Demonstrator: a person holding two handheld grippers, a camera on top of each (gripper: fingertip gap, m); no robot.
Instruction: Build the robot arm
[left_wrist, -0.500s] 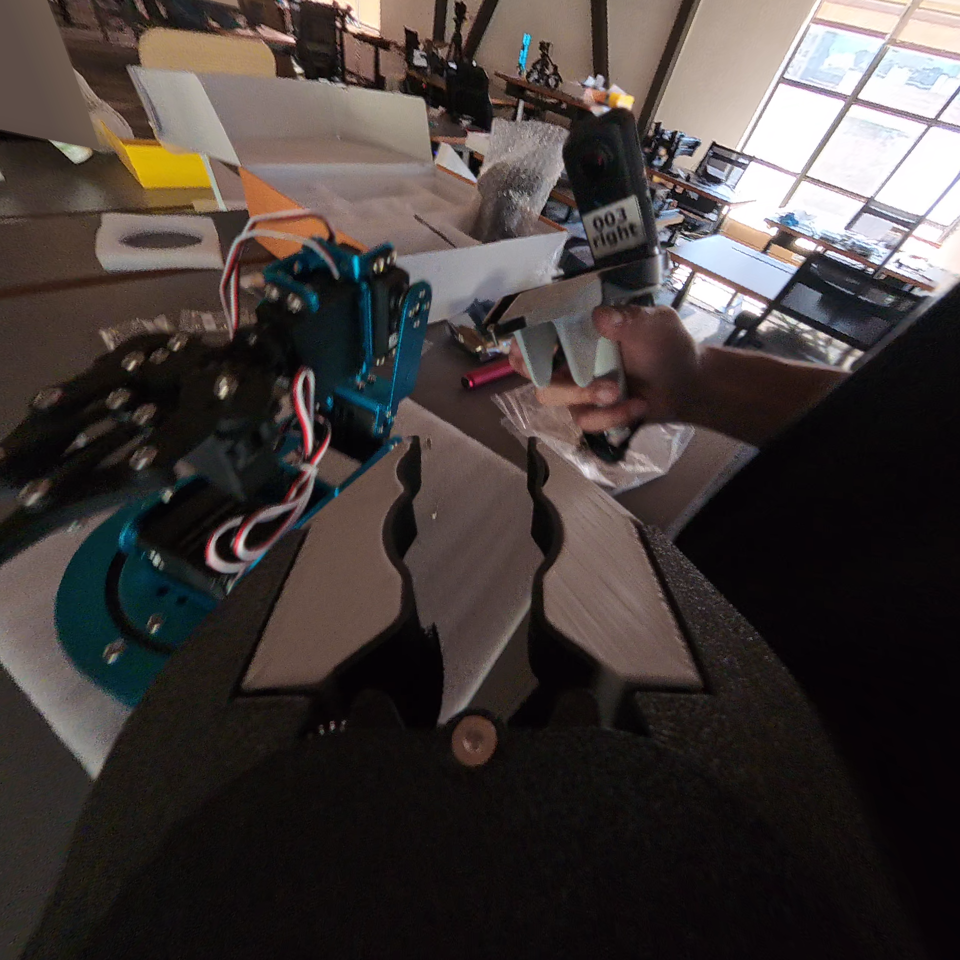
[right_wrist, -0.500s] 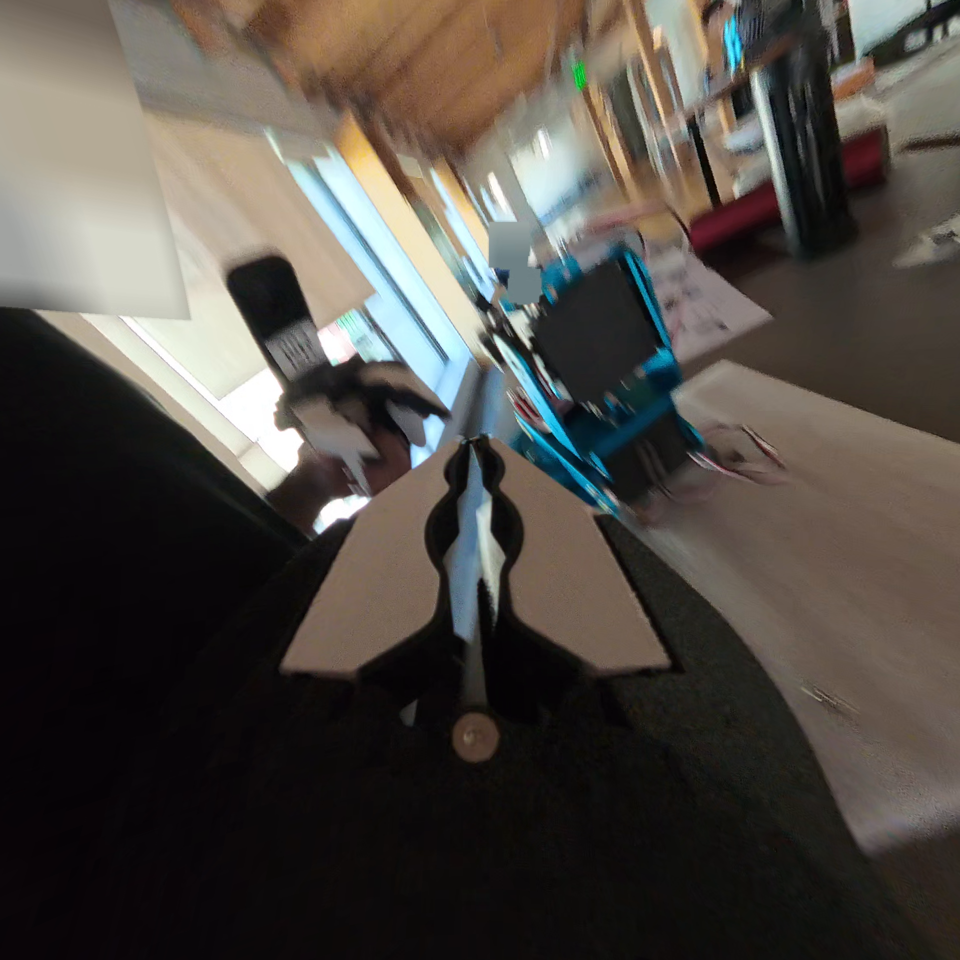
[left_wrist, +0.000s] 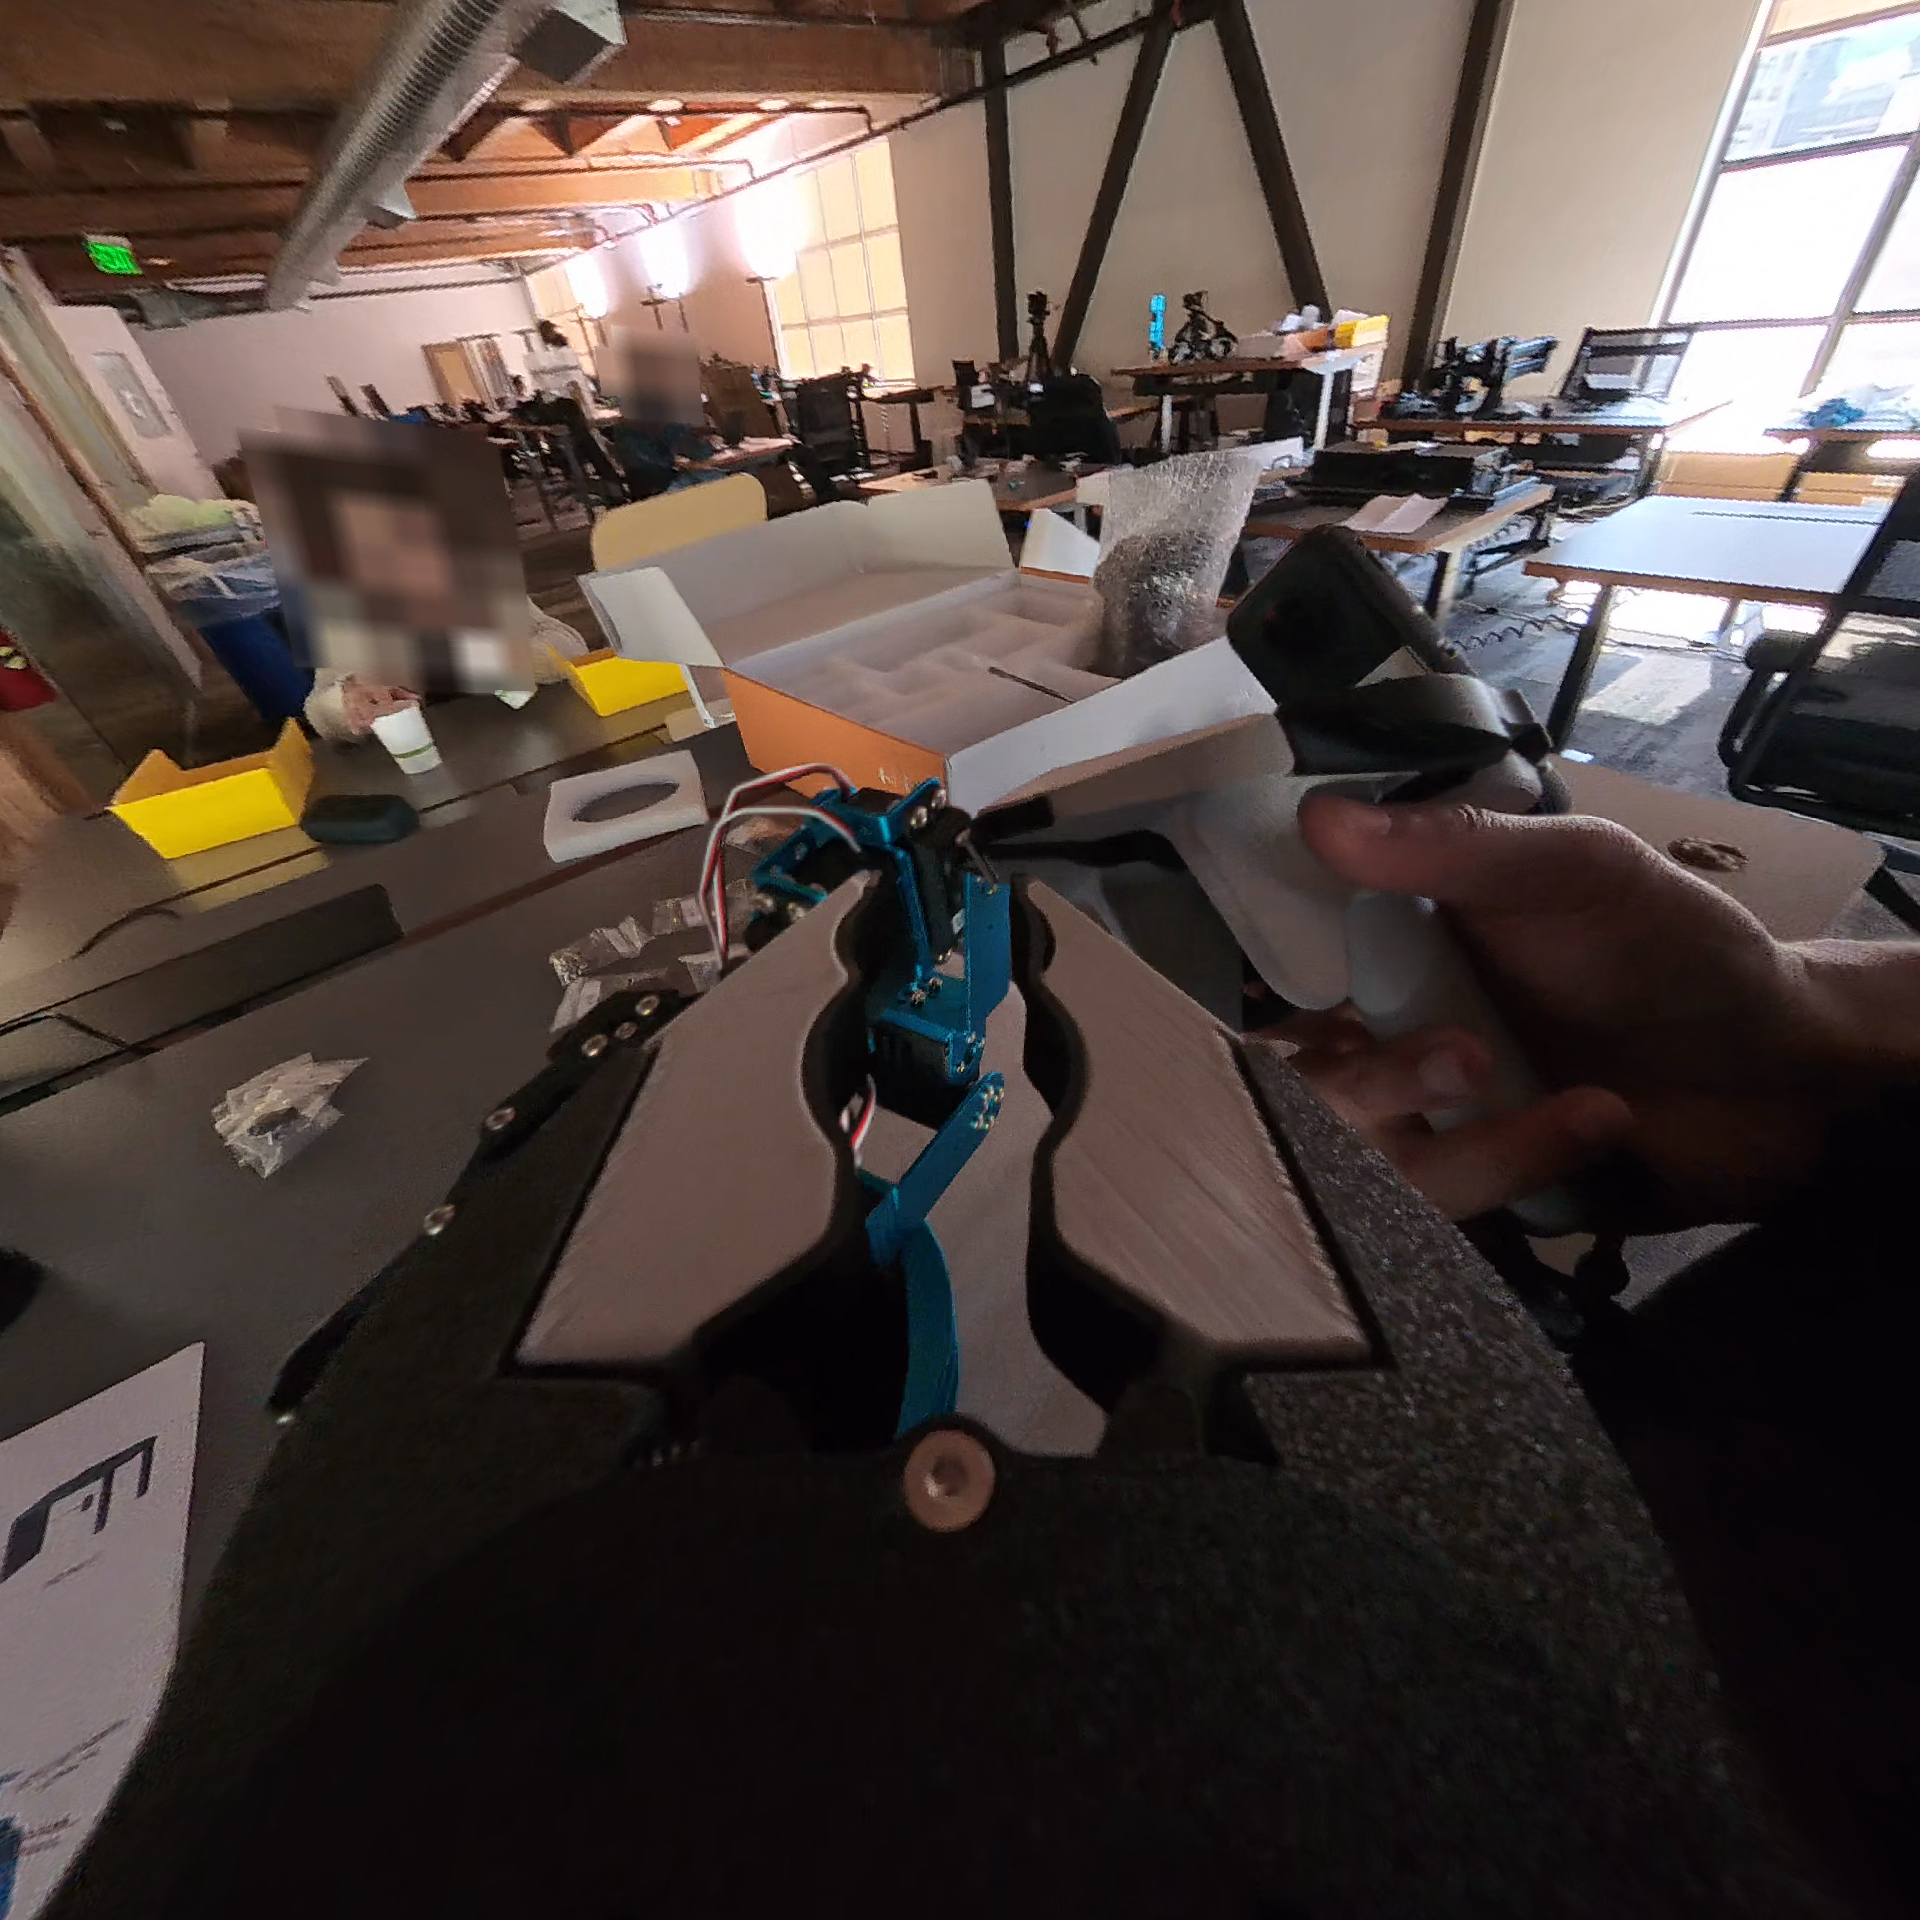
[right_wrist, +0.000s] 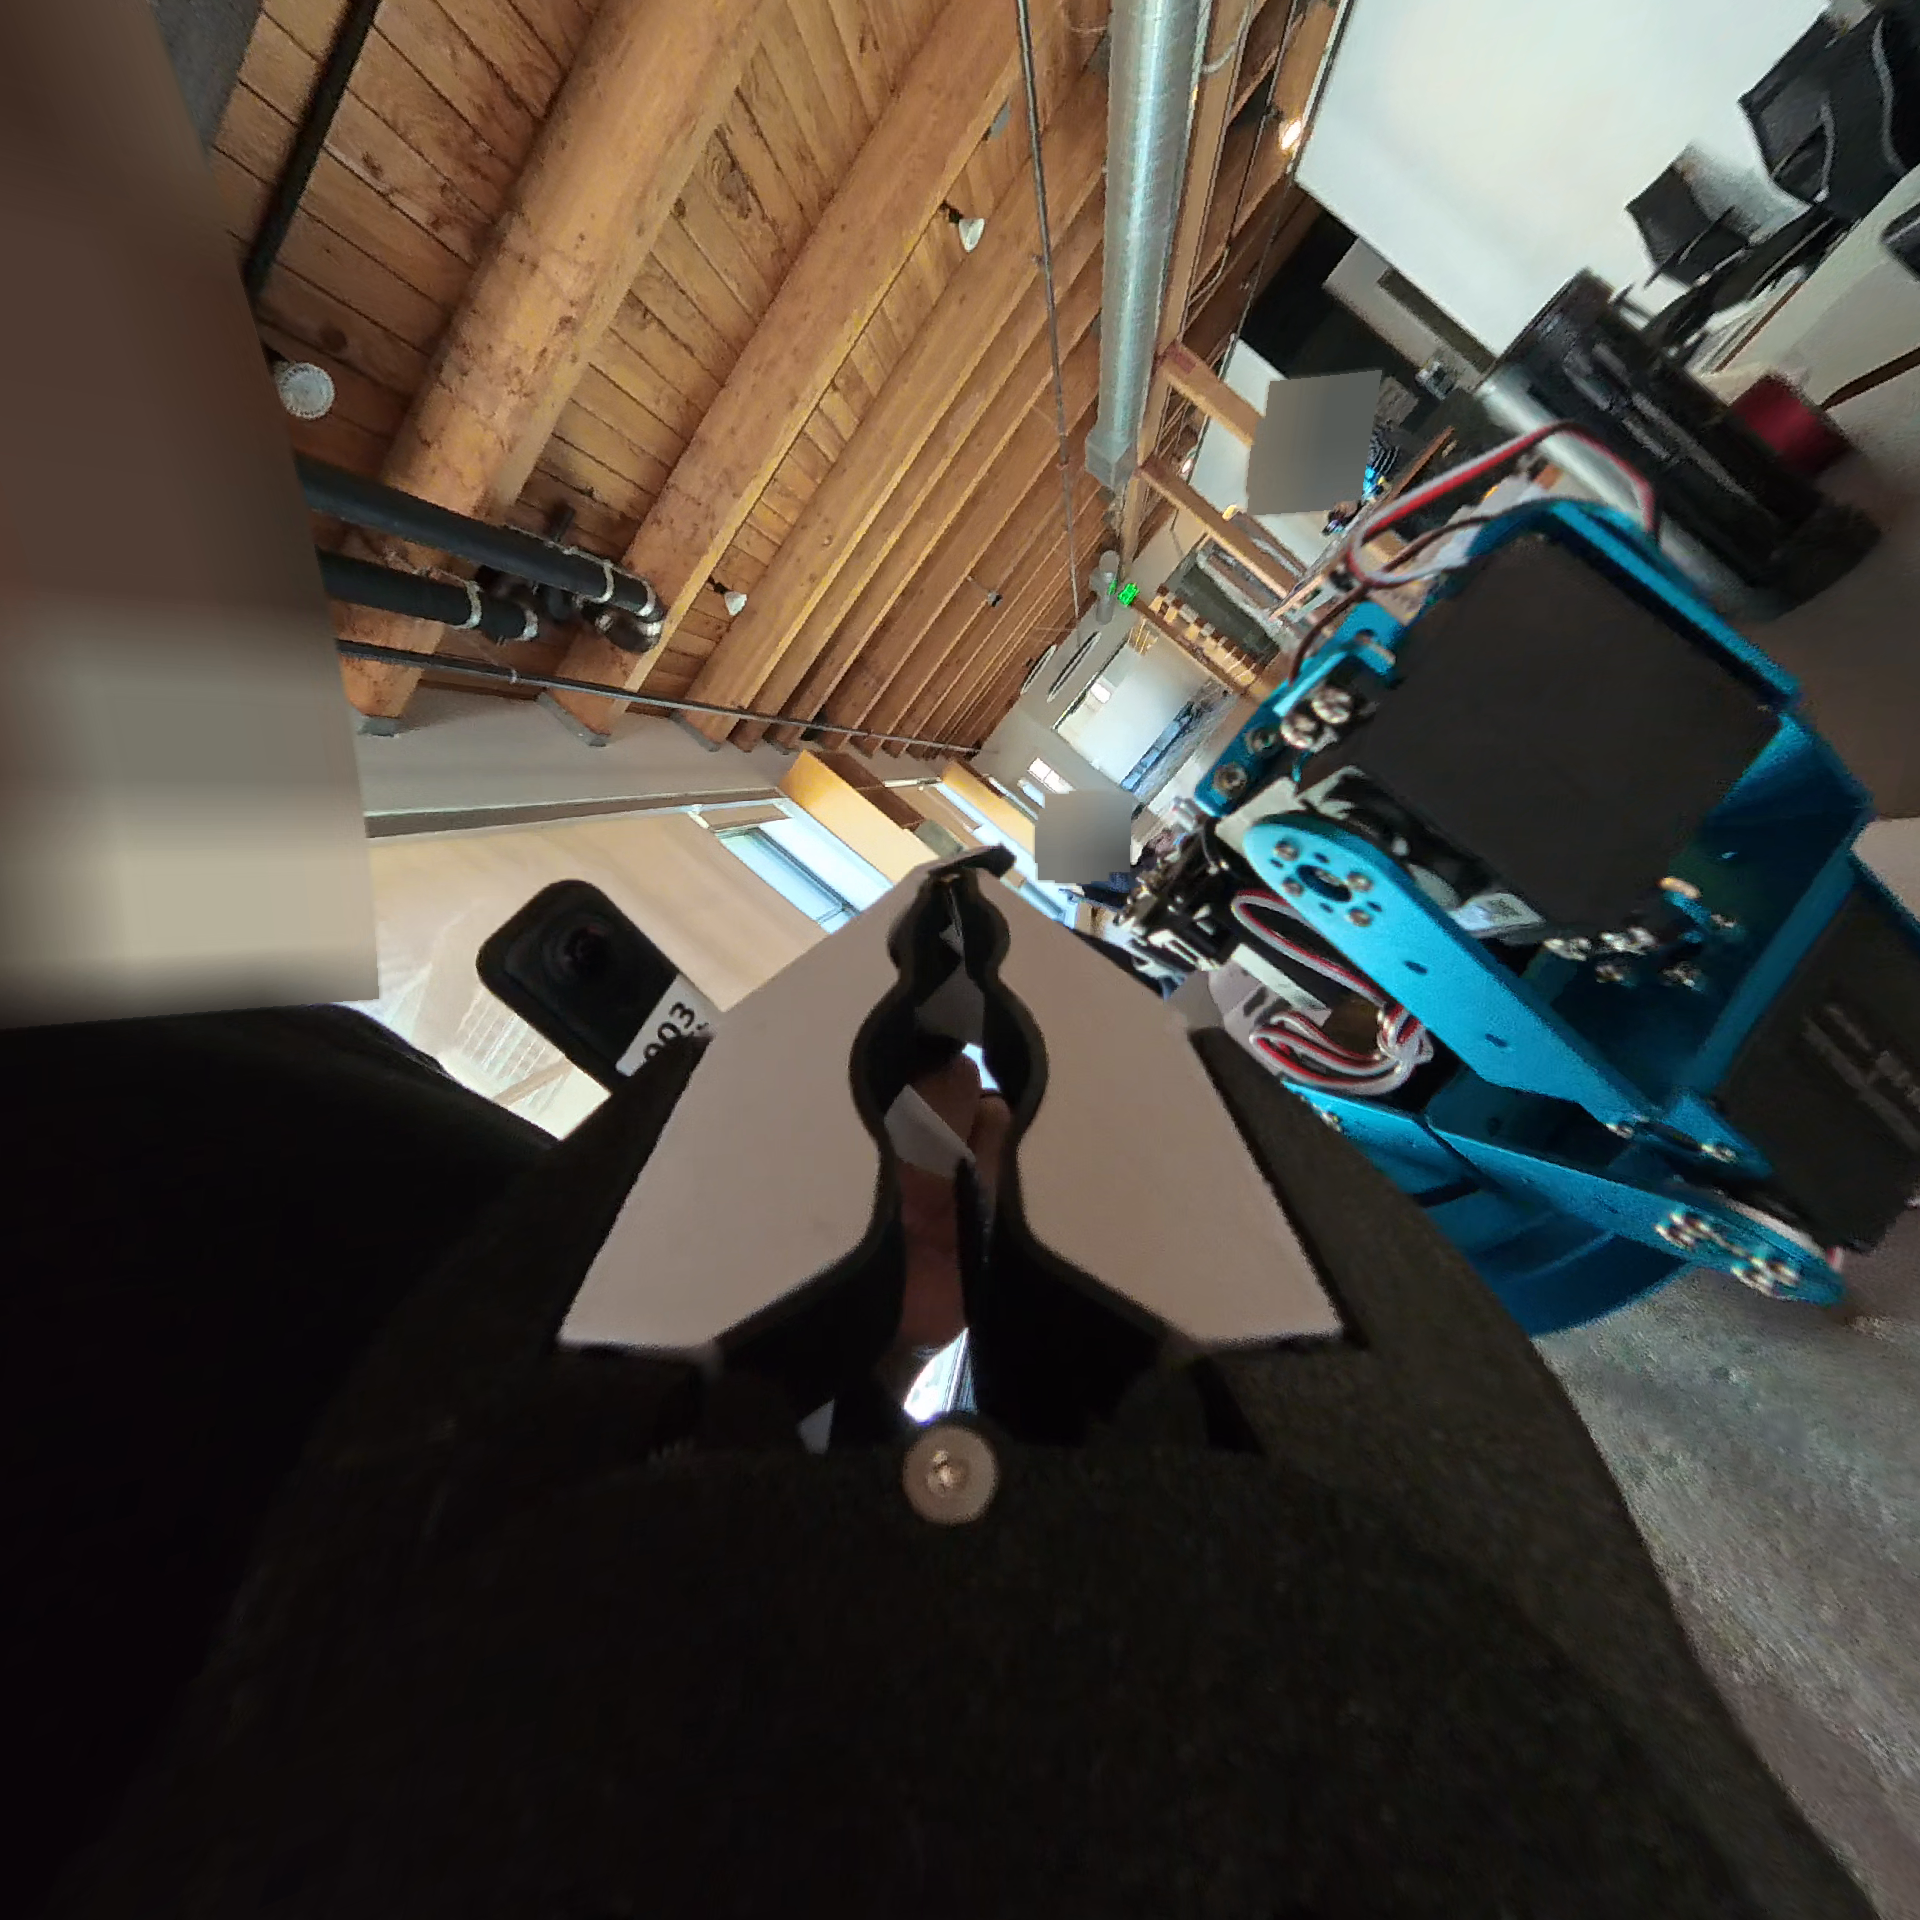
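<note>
Blue metal robot arm (left_wrist: 940, 997), black servos, striped wires, between left tool (left_wrist: 935, 904) fingers.

The left wrist view looks level across the bench (left_wrist: 260, 1195), close to the blue robot arm (left_wrist: 935, 935); the right wrist view, rolled sideways, shares that arm (right_wrist: 1558, 831), close too

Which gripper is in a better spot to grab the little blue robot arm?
Probably the left gripper. Its fingers are open, with the blue robot arm showing right between them. The right gripper is shut, and the blue arm sits off to its side.
</note>
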